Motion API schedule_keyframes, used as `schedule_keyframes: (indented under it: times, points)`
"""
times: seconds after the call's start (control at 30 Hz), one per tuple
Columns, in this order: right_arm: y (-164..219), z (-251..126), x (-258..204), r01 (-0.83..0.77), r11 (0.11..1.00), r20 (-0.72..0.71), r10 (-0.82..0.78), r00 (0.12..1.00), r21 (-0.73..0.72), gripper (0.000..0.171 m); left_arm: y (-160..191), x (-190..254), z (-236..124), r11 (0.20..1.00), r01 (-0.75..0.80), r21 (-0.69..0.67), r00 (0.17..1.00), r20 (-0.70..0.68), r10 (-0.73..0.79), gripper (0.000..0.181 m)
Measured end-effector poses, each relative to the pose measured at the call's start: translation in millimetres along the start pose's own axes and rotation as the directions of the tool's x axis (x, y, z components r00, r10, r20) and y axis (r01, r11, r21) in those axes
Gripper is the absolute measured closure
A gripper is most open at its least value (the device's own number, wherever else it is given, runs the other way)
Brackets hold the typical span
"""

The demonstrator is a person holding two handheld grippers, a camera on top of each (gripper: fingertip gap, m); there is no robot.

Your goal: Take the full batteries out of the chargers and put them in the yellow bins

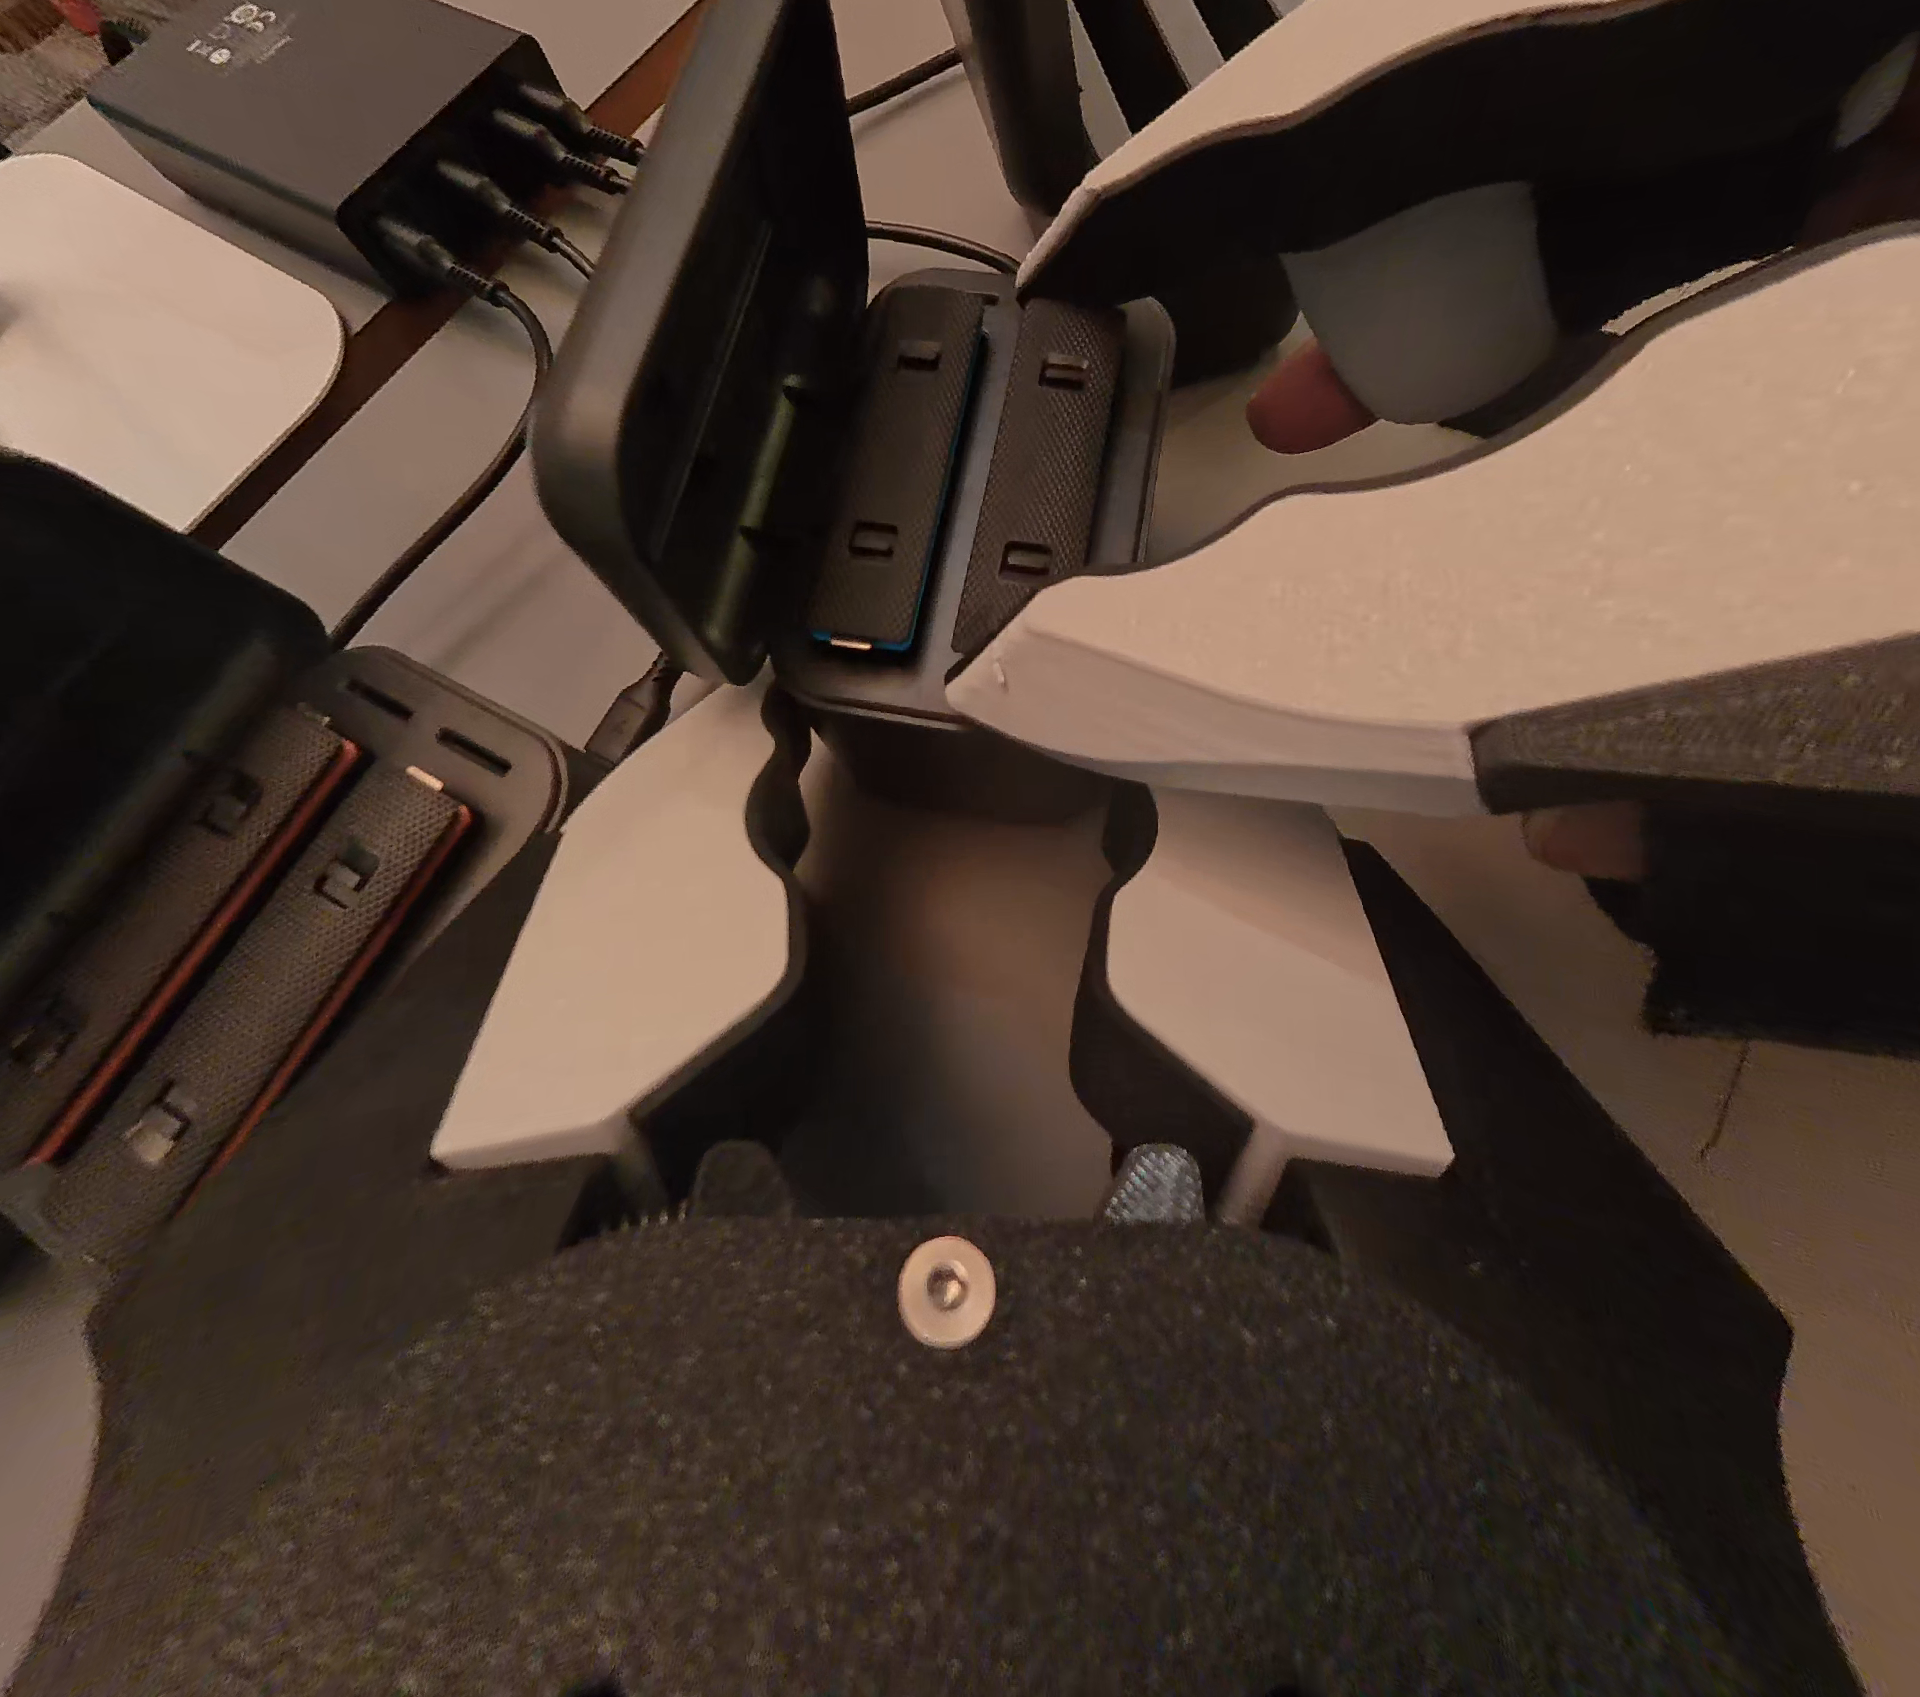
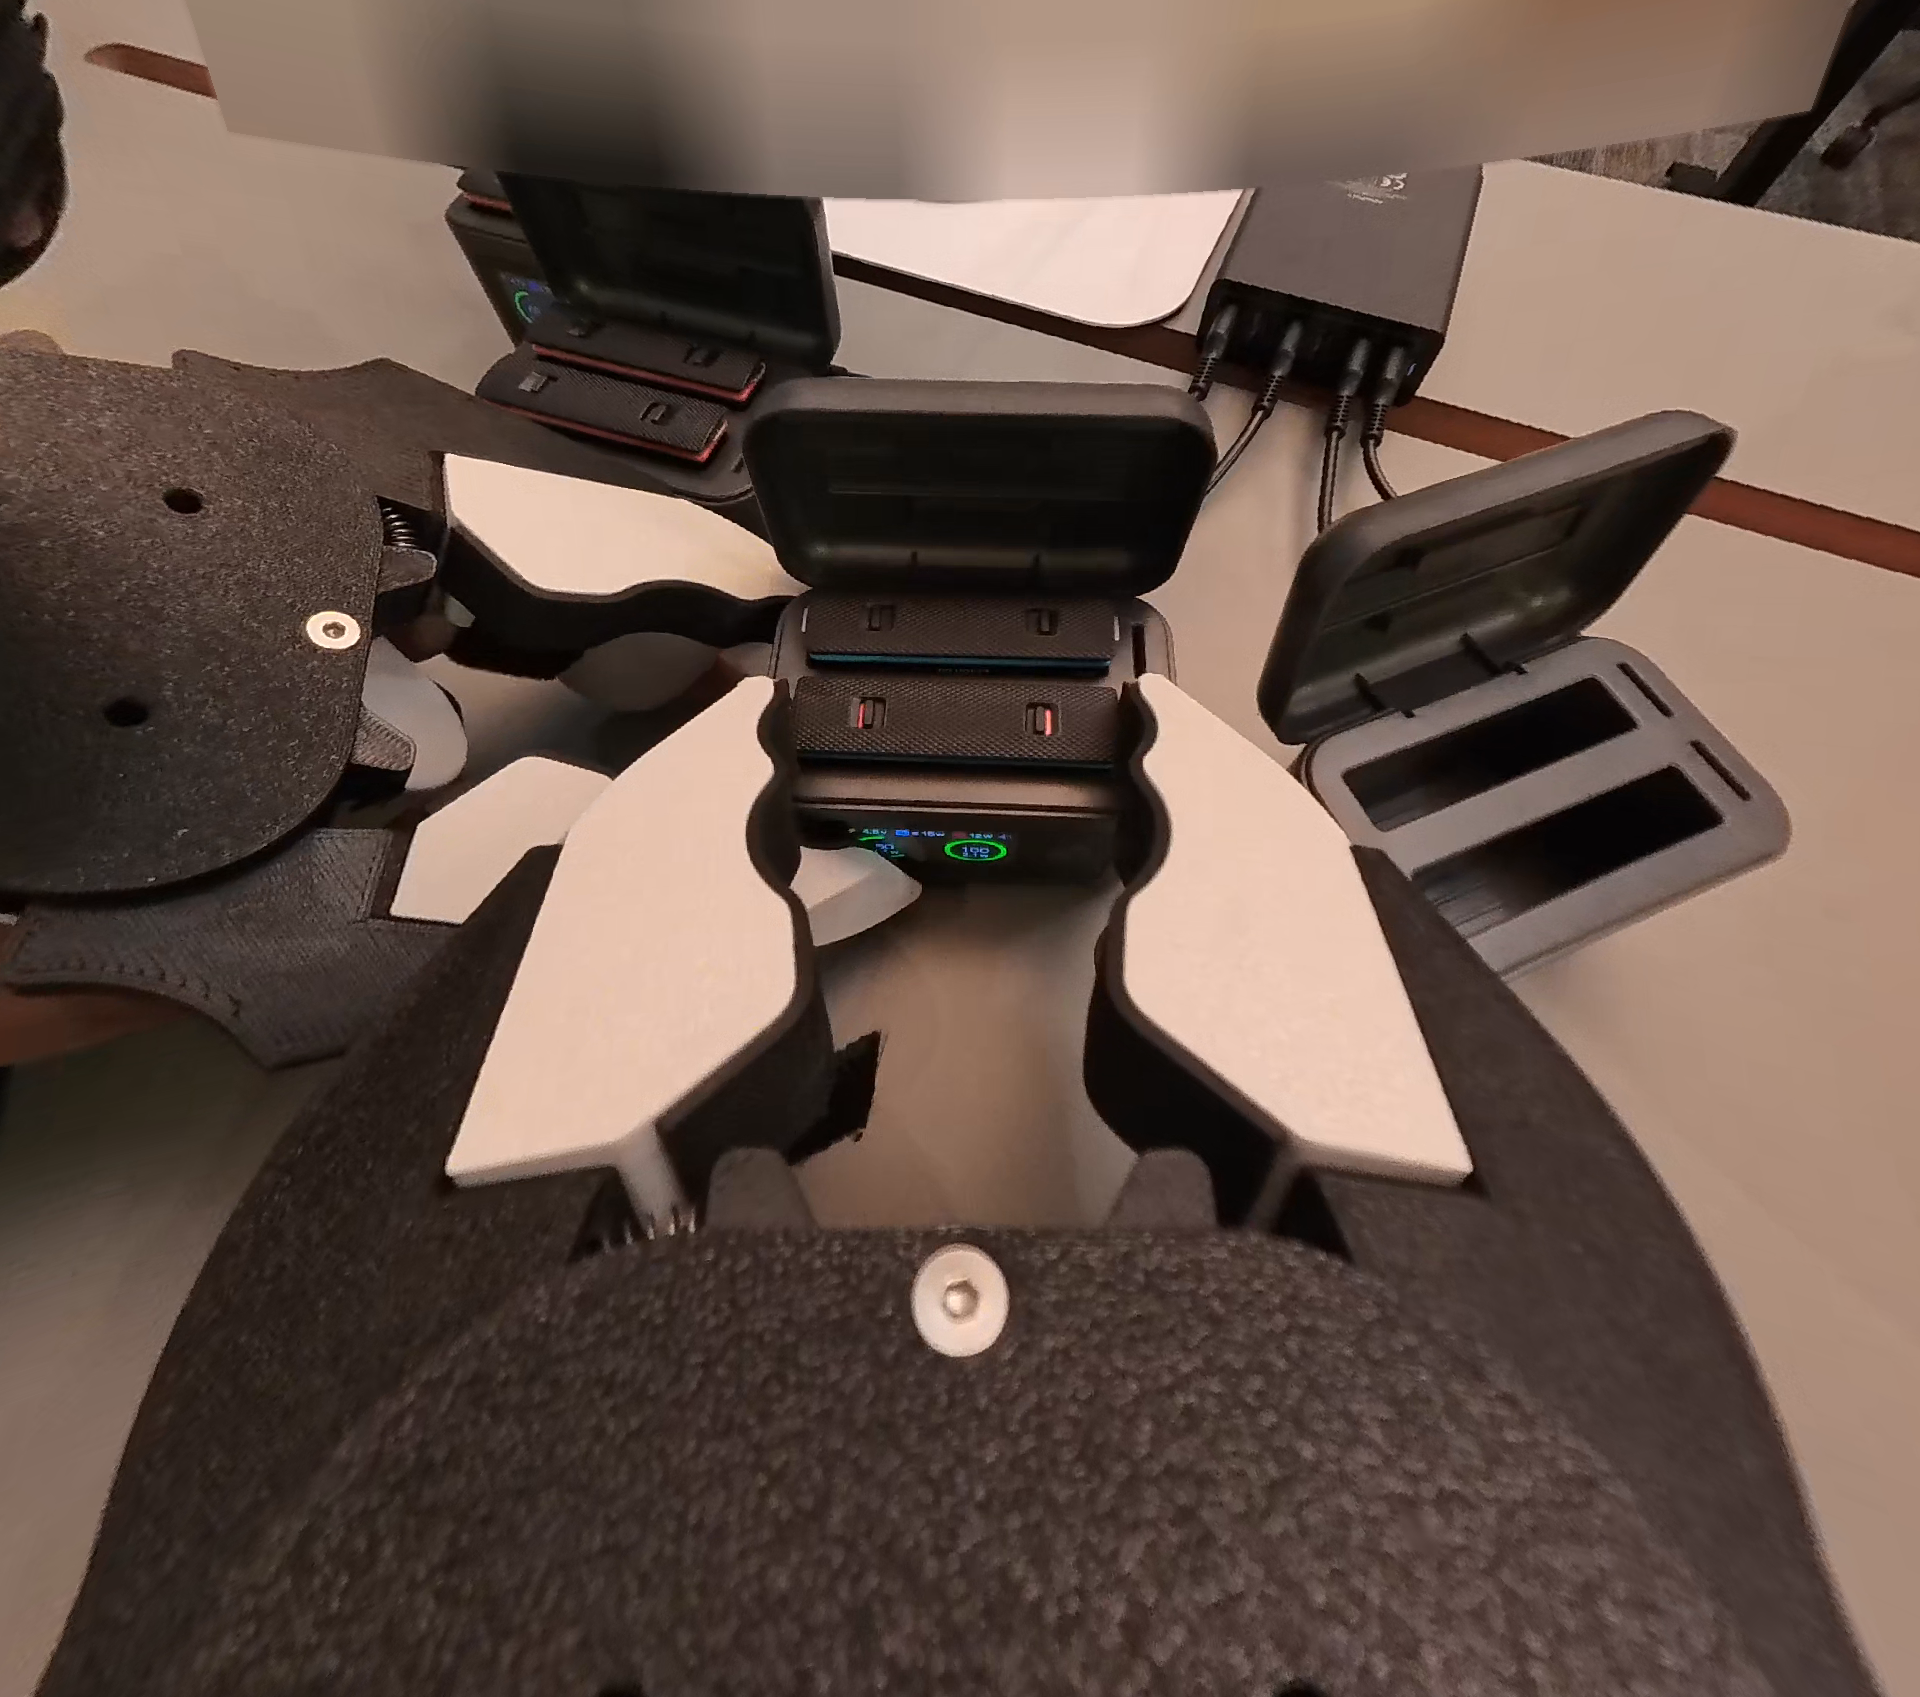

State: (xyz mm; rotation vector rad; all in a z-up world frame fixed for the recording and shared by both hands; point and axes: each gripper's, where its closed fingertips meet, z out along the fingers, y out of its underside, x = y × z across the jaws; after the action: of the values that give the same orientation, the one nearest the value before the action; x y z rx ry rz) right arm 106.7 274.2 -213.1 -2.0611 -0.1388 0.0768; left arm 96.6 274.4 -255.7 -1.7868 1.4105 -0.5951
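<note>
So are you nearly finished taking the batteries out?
Not nearly. The open dark charger case on the right has both slots empty. The right gripper straddles the nearer black textured battery in the middle charger, not lifted yet. Its far battery and the red-edged batteries behind remain.

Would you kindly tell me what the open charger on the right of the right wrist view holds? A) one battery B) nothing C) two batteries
B: both slots of the right-hand charger show as dark, empty openings, unlike the middle charger, which holds two batteries.
</note>
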Motion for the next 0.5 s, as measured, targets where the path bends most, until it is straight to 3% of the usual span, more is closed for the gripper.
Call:
schedule_keyframes:
  times: [0.4,0.5]
  points:
    - [-1.8,-0.9,-0.5,0.005,1.0,-0.007,-0.004,1.0,0.006,0.113,0.7,0.3,-0.2,1.0,0.007,-0.001,1.0,-0.012,-0.007,0.125]
    - [-34.8,-18.9,2.3,-0.039,0.992,0.017,0.037,0.999,0.121,0.113,1.3,-0.5,-0.2,1.0,0.027,-0.005,0.999,-0.025,-0.027,0.125]
